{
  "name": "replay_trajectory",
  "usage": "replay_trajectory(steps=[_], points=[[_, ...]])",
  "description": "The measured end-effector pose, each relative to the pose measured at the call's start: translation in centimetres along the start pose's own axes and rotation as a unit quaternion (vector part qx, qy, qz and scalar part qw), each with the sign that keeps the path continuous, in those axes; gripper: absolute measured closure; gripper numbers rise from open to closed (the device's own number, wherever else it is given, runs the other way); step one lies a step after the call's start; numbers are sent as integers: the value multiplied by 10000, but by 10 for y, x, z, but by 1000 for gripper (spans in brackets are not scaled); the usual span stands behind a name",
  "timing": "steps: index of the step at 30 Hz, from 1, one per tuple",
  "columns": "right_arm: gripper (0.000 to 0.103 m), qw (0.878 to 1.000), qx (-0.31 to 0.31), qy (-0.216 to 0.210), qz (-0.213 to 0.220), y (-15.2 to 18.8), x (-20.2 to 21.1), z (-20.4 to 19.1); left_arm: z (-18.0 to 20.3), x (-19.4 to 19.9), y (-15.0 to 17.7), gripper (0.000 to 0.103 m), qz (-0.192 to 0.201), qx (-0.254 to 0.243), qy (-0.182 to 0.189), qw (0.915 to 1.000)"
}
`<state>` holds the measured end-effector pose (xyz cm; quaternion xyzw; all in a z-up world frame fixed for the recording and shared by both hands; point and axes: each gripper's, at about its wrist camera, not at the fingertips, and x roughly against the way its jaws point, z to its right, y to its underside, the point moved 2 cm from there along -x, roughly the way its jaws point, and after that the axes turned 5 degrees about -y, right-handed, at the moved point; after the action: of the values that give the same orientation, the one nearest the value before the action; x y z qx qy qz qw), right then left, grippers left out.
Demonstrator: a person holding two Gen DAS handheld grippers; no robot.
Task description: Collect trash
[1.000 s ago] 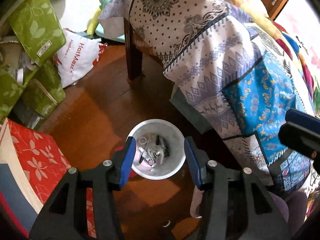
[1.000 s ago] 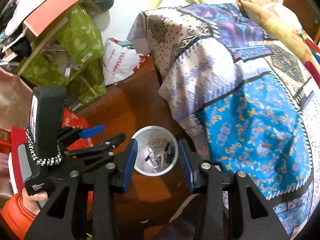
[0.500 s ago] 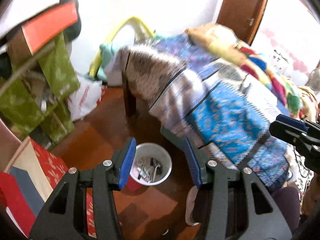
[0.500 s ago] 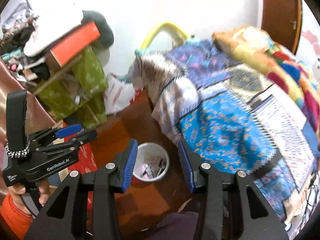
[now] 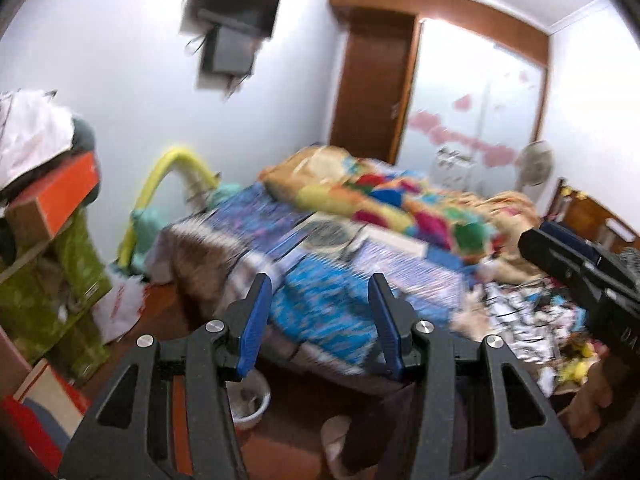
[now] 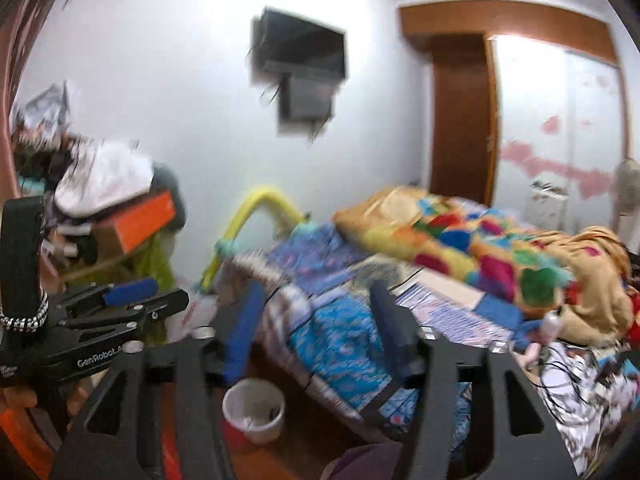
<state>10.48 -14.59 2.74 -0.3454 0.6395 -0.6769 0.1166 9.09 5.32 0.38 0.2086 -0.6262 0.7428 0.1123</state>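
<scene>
While both views blur, the left gripper (image 5: 318,304) stands with jaws apart and nothing between them; the right gripper (image 6: 312,312) has just been opening, also empty; the white bin (image 6: 254,410) with scraps inside sits on the wooden floor (image 6: 304,444) just beside the bed (image 6: 344,344), below both grippers.

Ahead of the fingers the bed (image 5: 328,304) blocks the way; below them, open floor (image 6: 304,448) surrounds the white bin (image 6: 254,410).

Cluttered home bedroom: bed (image 5: 360,248), wall television (image 6: 298,54)
</scene>
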Motion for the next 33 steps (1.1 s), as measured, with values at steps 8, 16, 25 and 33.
replay_trajectory(steps=[8,16,25,33], points=[[8,9942,-420,774,622,5,61,-4,44,73,7,37,744,-464,253,9958],[0,9835,-705,1481,766,19,99,-4,63,103,17,11,1067,-684,277,9915],[0,9778,-668,1821,791,29,123,-2,72,109,26,10,1030,-785,367,9909],[0,9794,-704,1764,681,32,119,0,70,108,28,10,969,-808,370,9913]])
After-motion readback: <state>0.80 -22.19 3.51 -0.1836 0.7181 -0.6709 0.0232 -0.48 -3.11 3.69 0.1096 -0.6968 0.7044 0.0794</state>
